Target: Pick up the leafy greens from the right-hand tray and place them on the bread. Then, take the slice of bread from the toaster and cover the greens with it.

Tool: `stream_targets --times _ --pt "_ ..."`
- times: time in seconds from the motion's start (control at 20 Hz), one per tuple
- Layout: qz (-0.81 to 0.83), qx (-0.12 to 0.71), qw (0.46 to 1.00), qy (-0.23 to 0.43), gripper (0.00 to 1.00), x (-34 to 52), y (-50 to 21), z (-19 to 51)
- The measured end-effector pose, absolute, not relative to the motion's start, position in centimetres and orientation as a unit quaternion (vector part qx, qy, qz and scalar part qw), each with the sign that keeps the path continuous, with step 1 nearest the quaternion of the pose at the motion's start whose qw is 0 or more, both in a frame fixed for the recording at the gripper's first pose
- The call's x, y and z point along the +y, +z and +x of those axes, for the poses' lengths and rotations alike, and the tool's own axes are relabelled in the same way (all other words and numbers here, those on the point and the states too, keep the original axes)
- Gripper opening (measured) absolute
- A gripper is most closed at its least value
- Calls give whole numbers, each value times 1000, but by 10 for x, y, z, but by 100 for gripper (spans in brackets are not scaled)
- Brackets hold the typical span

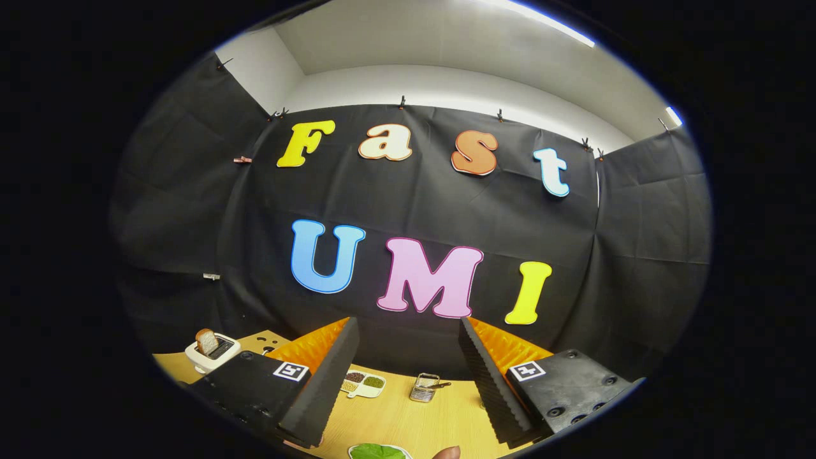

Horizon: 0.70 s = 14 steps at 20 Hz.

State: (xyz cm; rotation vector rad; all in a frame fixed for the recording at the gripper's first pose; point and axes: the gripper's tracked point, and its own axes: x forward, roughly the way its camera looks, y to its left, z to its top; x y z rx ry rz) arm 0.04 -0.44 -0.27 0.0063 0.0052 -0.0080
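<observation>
You have the wooden table (440, 421) spread out below and ahead, and your gripper (408, 376) is held high and level above it, aimed more at the booth wall than at the work; its fingers stand wide apart with nothing between them. The first step looks not yet begun, so start by tipping the nose down until the table sits between the fingers. The toaster (212, 352) stands far off to the left, beyond the left finger, with the slice of bread (206, 341) poking upright from its slot; leave that for the second half. Straight ahead, between the fingers, lie a small divided dish of seeds or spices (363, 382) and a little wire-and-glass object (425, 387) just beside it; neither belongs to your job, so keep clear of them. The leafy greens (377, 452) sit nearest you, below the fingers, on a pale tray (352, 451) whose rim just shows; a fingertip (446, 452) shows close by to their right. Come down over the leaf slowly, keep the fingers wide until they straddle it, and close gently, since a thin leaf is likely to slip or tear. I cannot tell from here where the base bread lies; find it before lifting
</observation>
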Motion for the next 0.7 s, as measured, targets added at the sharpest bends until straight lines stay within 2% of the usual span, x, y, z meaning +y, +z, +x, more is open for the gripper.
stream_targets --times 0.35,0.7 --pt "1 46 999 26 98 2 -39 -4" --pt "13 161 982 97 97 20 -158 -23"
